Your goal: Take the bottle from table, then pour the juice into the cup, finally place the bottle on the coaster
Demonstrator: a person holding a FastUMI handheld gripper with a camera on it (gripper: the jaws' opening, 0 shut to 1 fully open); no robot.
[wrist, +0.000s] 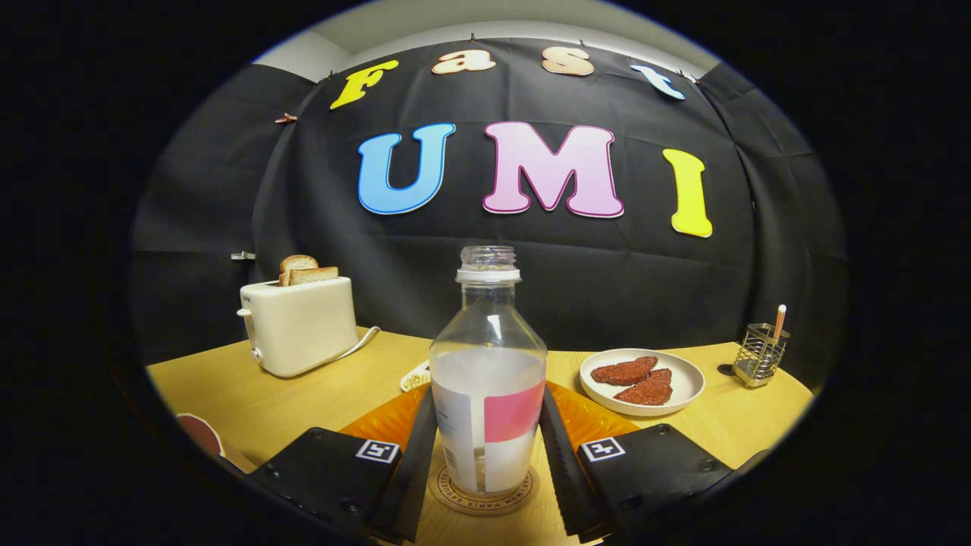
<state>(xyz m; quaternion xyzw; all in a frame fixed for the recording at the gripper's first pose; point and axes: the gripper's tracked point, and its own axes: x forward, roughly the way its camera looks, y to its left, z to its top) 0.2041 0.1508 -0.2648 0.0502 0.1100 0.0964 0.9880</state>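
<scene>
My hand-held gripper (pixel 485 455) flanks the uncapped bottle (pixel 487 379), which stands on the coaster (pixel 485 489) on the counter (pixel 303 402), fingers seemingly touching its sides though I cannot tell if they pinch, so dragging back crookedly could tip it.

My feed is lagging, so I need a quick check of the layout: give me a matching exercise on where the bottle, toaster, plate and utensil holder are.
Things:
1. bottle
2. toaster
3. plate
4. utensil holder

Places:
A. table's far right end, beyond the plate
B. upright on the coaster, between the fingers of the claw
C. far left, bread slices sticking up
D. right of the bottle, holding two brown pieces

Pairs: 1-B, 2-C, 3-D, 4-A
</scene>
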